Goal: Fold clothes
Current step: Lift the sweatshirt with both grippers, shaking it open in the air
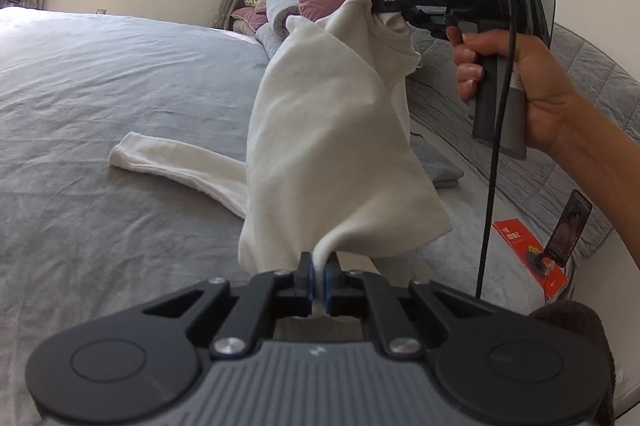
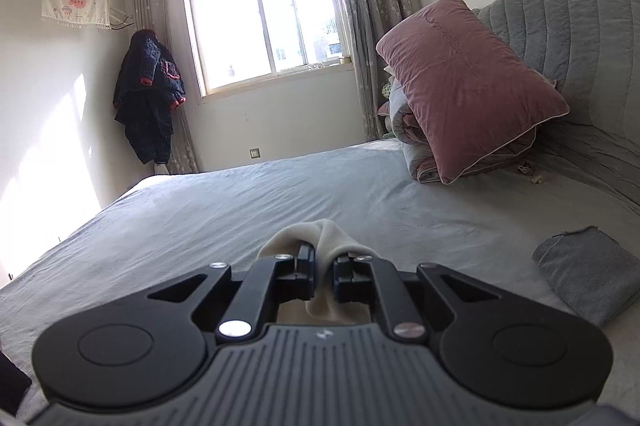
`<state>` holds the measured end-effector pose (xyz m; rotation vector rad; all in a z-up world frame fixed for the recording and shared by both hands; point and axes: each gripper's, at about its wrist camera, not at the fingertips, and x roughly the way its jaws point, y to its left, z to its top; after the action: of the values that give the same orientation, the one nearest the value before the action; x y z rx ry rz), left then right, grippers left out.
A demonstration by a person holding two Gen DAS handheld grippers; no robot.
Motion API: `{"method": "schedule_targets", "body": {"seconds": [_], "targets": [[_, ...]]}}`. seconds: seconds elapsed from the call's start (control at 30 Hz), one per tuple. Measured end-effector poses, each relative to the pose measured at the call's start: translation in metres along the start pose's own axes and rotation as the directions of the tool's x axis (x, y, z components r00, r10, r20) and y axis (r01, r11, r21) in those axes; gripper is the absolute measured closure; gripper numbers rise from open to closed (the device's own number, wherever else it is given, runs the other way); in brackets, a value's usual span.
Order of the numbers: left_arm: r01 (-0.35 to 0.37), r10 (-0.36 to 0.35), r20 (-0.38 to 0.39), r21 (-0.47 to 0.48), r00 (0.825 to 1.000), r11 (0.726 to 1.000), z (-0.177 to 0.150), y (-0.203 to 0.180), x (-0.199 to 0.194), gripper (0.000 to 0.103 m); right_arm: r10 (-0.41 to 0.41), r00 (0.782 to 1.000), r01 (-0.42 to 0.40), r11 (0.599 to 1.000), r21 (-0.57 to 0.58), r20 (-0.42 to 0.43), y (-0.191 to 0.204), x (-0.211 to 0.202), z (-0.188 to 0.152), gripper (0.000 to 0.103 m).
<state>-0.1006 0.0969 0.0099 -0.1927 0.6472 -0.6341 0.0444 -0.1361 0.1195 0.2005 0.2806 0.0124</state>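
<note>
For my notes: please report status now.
Both tools shut on white garment: left tool, right tool. One sleeve on bed. Nothing blocking.

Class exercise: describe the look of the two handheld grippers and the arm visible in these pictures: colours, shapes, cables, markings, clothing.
The left gripper has black linkage arms with silver screws, blue finger pads and a ribbed grey body with two round black discs. The right gripper is black, marked "DAS", with a grey pistol handle, a phone-like screen on its back and a hanging black cable. The right hand and forearm are bare, no sleeve showing.
</note>
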Motion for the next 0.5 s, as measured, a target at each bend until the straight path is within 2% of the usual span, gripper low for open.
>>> {"method": "schedule_targets", "body": {"seconds": [0.13, 0.3, 0.5], "targets": [[-0.021, 0.021, 0.000, -0.014, 1.000, 1.000, -0.005, 0.009, -0.006, 0.098, 0.052, 0.999, -0.052, 0.999, 0.000, 0.007, 0.028, 0.021, 0.003, 0.094], [-0.080, 0.081, 0.018, -0.059, 0.997, 0.995, -0.005, 0.027, -0.013, 0.098, 0.105, 0.994, -0.105, 0.994, -0.009, 0.007, 0.061, 0.052, 0.004, 0.094], [-0.186, 0.192, 0.019, -0.157, 0.981, 0.970, 0.001, 0.058, -0.020, 0.098, 0.174, 0.985, -0.174, 0.984, -0.031, -0.020, 0.105, 0.088, -0.008, 0.094]]}}
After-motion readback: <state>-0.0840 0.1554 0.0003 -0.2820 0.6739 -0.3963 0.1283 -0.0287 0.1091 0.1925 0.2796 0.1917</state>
